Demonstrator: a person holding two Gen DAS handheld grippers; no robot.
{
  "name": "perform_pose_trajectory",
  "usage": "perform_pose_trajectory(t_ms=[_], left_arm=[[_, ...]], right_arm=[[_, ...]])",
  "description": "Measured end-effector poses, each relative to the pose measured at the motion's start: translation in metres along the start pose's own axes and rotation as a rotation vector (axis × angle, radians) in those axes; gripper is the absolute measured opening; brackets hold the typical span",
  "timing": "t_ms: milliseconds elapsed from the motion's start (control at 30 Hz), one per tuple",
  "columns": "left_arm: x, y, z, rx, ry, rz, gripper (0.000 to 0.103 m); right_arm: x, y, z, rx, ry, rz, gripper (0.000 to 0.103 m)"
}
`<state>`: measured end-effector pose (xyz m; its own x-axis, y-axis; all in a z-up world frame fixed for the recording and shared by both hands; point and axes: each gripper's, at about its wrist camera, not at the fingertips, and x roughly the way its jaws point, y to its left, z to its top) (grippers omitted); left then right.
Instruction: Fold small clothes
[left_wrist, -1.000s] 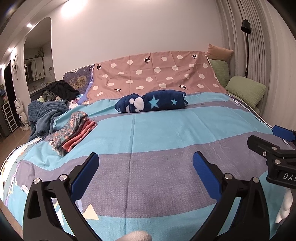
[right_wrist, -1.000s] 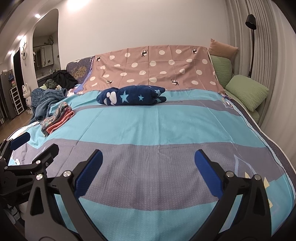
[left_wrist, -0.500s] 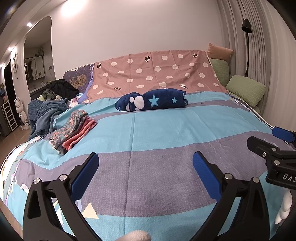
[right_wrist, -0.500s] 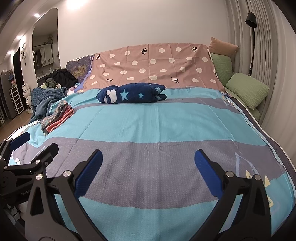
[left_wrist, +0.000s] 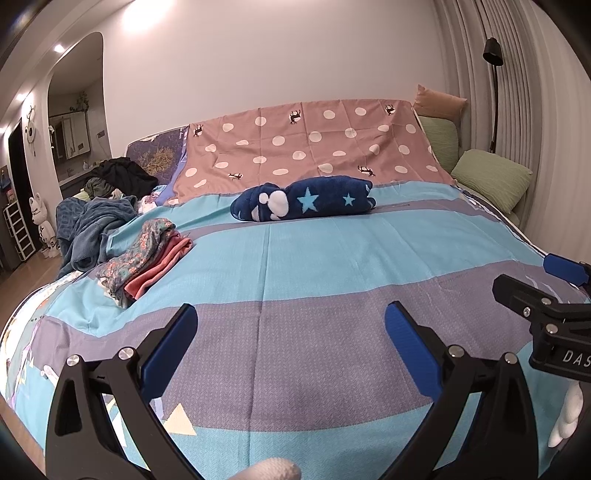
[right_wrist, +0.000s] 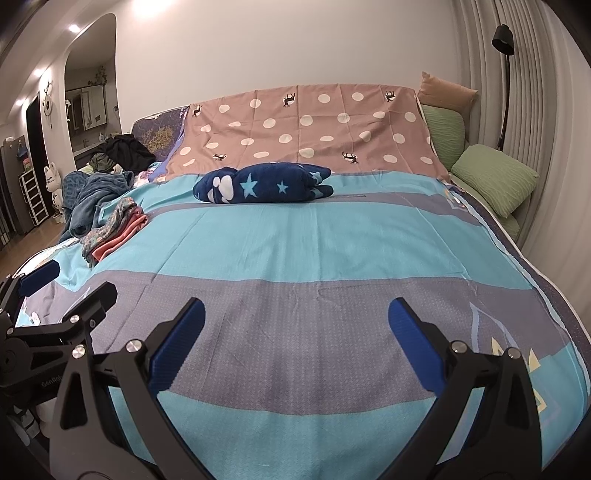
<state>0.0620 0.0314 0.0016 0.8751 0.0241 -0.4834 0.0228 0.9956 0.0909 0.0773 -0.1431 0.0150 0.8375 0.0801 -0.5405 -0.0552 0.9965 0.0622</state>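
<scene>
I am holding both left tongs (left_wrist: 288, 325) and right tongs (right_wrist: 295, 321) spread and empty, judging the soft, limp folded clothes (left_wrist: 144, 262) ahead-left best pinched at an edge.

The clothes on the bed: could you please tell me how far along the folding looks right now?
Done: a small folded stack lies at the bed's left side. In hand: nothing; the left tool and right tool are both open and empty above the bare bedspread. Left: a rumpled heap of clothes beyond the stack looks unfolded.
</scene>
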Motion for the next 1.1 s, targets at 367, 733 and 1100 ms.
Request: perform_pose_trajectory(t_ms=[367, 733, 1100], left_arm=[[0.0005, 0.0017, 0.0004, 0.002, 0.001, 0.001, 0.101], [-0.0030, 0.0038, 0.0012, 0.005, -0.003, 0.006, 0.102], [-0.0054, 0.0005, 0.0000, -0.001, -0.018, 0.070, 0.102]], right_arm=[[0.0001, -0.0005, -0.0003, 0.002, -0.002, 0.000, 0.101], [-0.0005, -0.0016, -0.0009, 0.006, -0.002, -0.002, 0.101], [-0.0008, -0.0011, -0.0017, 0.005, -0.001, -0.002, 0.101]])
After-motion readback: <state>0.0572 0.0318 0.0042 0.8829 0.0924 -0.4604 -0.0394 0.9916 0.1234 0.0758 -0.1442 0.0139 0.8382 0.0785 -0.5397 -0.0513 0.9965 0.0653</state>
